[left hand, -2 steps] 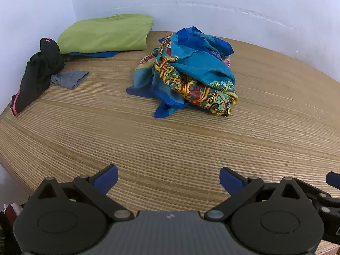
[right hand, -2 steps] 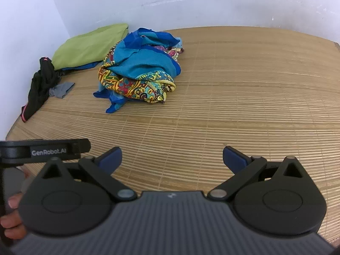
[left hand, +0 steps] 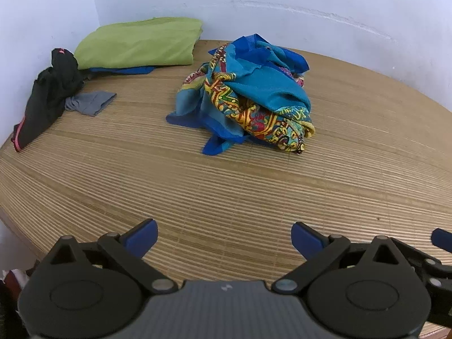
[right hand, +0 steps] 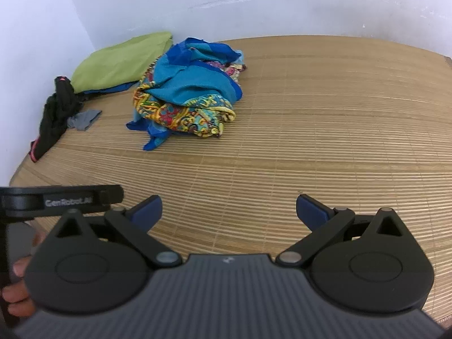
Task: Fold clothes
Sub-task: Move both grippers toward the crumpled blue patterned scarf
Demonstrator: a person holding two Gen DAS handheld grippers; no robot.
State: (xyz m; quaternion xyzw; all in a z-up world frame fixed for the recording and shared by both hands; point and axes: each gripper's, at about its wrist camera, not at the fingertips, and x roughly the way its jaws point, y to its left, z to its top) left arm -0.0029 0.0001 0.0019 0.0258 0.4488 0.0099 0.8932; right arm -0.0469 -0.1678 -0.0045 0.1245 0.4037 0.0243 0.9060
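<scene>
Crumpled blue/patterned cloth (left hand: 245, 99) mid-mat, green garment (left hand: 138, 45) folded behind

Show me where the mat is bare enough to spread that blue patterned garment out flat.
Widest bare stretch: the bamboo mat right of the crumpled blue patterned garment, out to the wall. Also bare: the near strip between that garment and the open left gripper and right gripper. Crowded: the far left corner, with the green folded cloth, black garment and grey piece.
</scene>
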